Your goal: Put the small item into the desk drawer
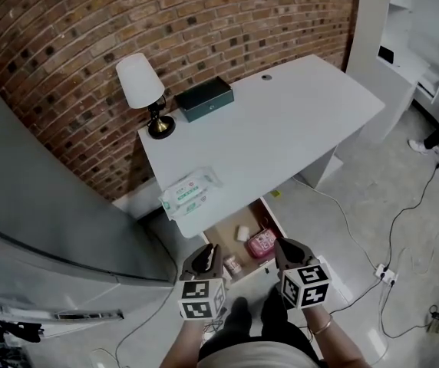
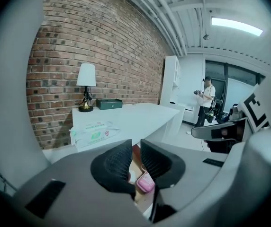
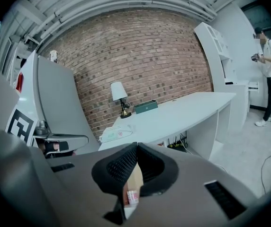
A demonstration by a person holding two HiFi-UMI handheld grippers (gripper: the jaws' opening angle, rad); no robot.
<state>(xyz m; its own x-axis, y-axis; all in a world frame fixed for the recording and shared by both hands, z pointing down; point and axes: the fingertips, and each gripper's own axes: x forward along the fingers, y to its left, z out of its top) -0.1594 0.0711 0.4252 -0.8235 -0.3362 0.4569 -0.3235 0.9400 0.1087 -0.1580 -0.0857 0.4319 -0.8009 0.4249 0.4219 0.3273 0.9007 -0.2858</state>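
A brick wall (image 1: 127,21) backs a white desk (image 1: 296,121) standing on a grey floor. On the desk, from the left, are a table lamp (image 1: 144,90) and a dark green box (image 1: 204,98). A pack of wet wipes (image 1: 189,192) lies at the near edge. Below it the drawer (image 1: 221,234) stands open, holding a small bottle (image 1: 232,264), a white block (image 1: 242,233) and a pink pouch (image 1: 261,243). Above the drawer's front, the left gripper (image 1: 206,259) has its jaws a narrow gap apart, pinching nothing. The right gripper (image 1: 290,251) is closed and empty.

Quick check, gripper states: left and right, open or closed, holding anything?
Left gripper: open by a narrow gap, nothing between the jaws.
Right gripper: closed, jaws together, holding nothing.
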